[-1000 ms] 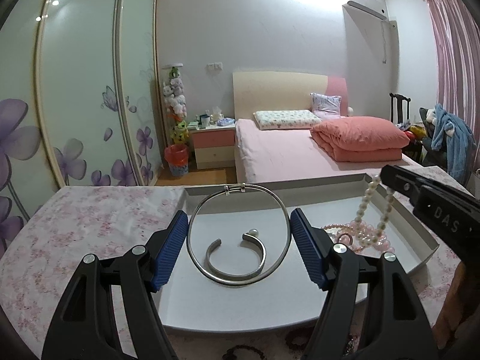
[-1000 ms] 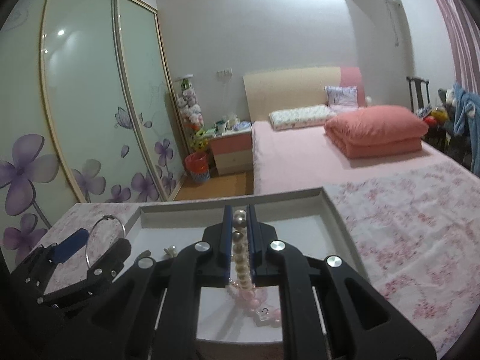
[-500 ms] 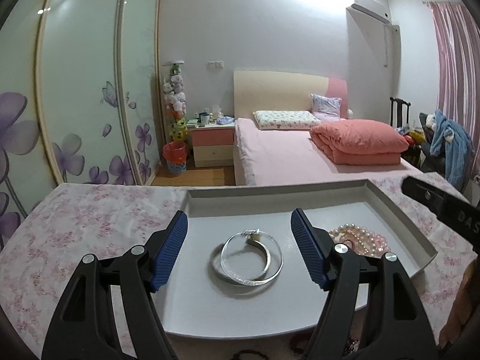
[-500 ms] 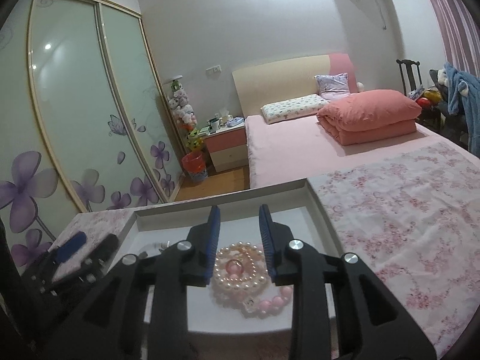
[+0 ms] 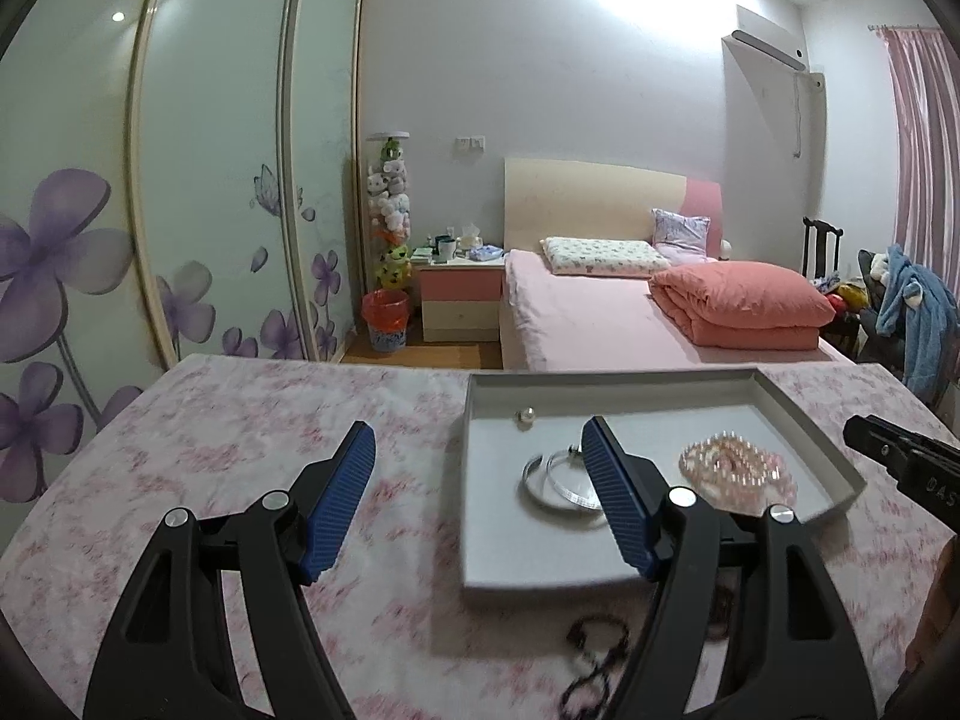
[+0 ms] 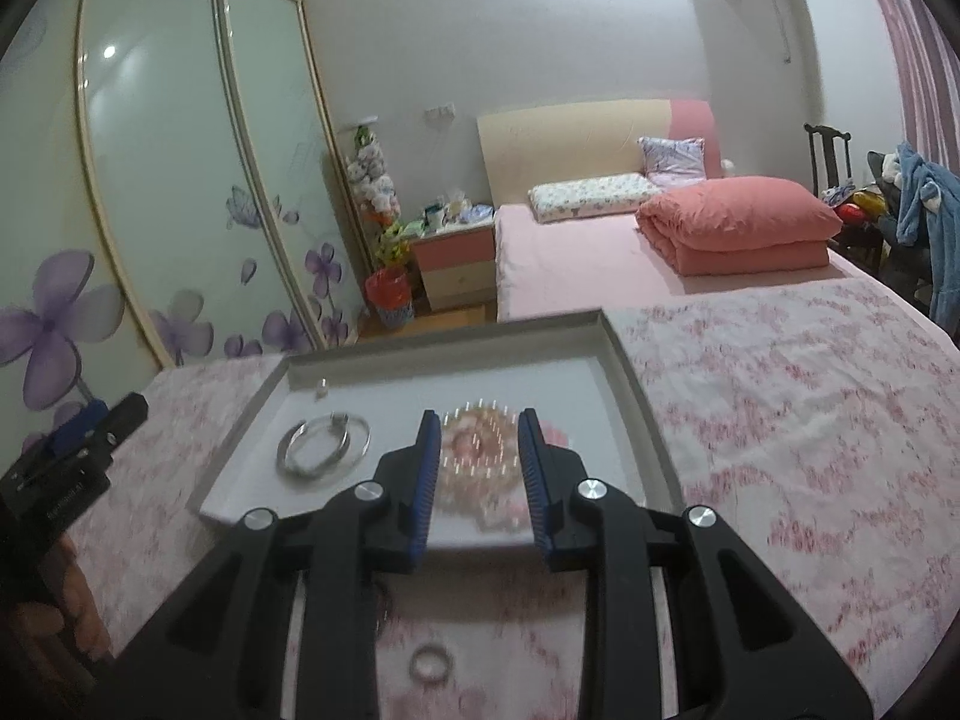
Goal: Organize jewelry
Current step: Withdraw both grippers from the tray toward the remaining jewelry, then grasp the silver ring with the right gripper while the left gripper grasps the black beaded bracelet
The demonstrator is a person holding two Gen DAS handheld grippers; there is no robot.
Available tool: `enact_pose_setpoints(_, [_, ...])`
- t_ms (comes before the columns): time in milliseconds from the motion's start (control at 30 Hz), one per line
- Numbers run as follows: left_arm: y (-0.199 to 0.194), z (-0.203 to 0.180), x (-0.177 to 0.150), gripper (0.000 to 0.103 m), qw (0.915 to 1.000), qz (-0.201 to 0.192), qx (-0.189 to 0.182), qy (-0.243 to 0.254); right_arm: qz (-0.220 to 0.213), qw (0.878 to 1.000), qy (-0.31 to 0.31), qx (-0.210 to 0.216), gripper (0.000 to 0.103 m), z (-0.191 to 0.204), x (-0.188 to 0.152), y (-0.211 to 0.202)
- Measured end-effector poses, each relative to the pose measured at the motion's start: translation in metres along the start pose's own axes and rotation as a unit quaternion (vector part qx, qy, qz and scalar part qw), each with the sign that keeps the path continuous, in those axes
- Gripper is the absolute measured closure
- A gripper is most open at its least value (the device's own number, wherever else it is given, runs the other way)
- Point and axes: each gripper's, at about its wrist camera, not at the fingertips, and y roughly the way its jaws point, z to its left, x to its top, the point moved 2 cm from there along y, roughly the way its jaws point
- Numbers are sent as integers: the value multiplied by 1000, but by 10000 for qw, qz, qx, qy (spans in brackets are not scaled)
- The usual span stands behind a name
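Note:
A shallow grey tray (image 5: 804, 420) sits on the flowered tablecloth. Inside it lie a large silver ring over a silver bangle (image 5: 555, 483), a heap of pearl and pink beads (image 5: 738, 471) and one loose pearl piece (image 5: 527, 416). My left gripper (image 5: 477, 429) is open and empty, hanging over the tray's left edge. My right gripper (image 6: 478, 423) is open with a narrow gap and nothing in it. The pearl heap (image 6: 477, 450) rests in the tray (image 6: 630, 372) just beyond its tips. The silver ring and bangle (image 6: 321, 447) show to the left.
On the cloth in front of the tray lie a dark bead bracelet (image 5: 594, 648) and a small ring (image 6: 429, 663). Behind the table are a pink bed (image 5: 600, 312), a bedside cabinet (image 5: 459, 300), sliding wardrobe doors (image 5: 210, 180) and a chair with clothes (image 5: 900, 300).
The left gripper let go of the large silver ring, which now lies in the tray, and drew back to the left. The right gripper opened, dropped the pearl string into the tray and pulled back.

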Motion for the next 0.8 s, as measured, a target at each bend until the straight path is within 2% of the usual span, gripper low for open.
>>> enact_pose_setpoints(167, [-14,9,-15,31,9998,183,-28,70,430,9989,-168,97,75,4,-21,-5])
enact_pose_setpoints(400, [-24,17,-35,31,9982,557,-207,111,1221,9912,-408,302,75,15,-59,-1])
enact_pose_setpoints(567, [-24,14,-44,31,9966,723,-348,183,1536,9856,-639,283,75,25,-76,2])
enact_pose_setpoints(800, [-25,0,-57,31,9929,940,-582,440,1808,9793,-902,120,75,33,-82,13])
